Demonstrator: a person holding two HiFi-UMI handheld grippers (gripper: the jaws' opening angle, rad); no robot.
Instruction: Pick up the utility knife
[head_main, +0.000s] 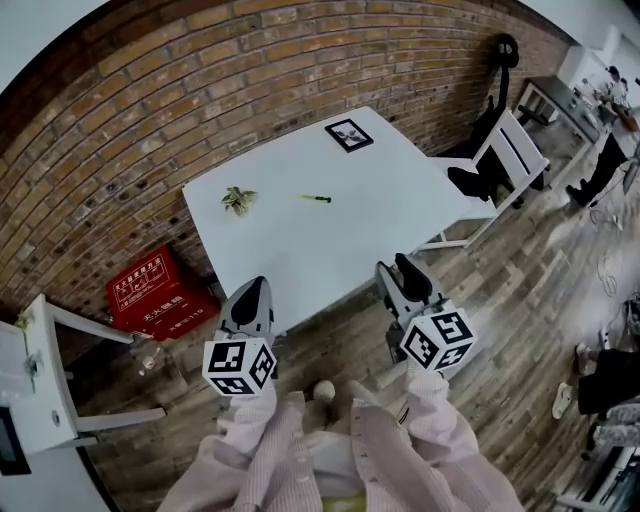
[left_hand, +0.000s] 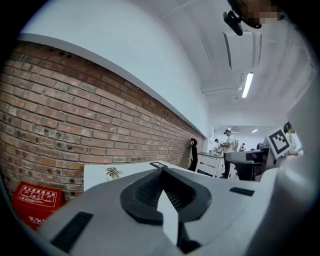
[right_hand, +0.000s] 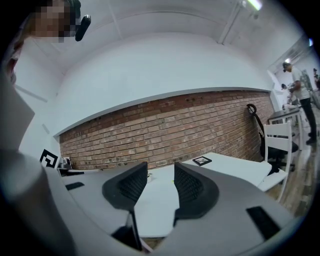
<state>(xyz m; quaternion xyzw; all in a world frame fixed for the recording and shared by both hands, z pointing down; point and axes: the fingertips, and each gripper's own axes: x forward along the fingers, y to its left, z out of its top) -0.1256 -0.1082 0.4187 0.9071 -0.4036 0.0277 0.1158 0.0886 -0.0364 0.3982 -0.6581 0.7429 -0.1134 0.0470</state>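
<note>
The utility knife (head_main: 314, 198), a slim yellow-green and black tool, lies near the middle of the white table (head_main: 300, 250). Both grippers hover in front of the table's near edge, well short of the knife. My left gripper (head_main: 252, 287) points at the table's left part, and its jaws are shut with nothing between them (left_hand: 162, 172). My right gripper (head_main: 395, 267) is to the right, with its jaws open and a clear gap between the ribbed pads (right_hand: 161, 172). Neither gripper touches anything.
A small leafy plant (head_main: 238, 200) and a black-framed marker card (head_main: 348, 134) also lie on the table. A red crate (head_main: 155, 290) stands on the floor by the brick wall. A white chair (head_main: 510, 150) is at the right and a white shelf (head_main: 40, 380) at the left.
</note>
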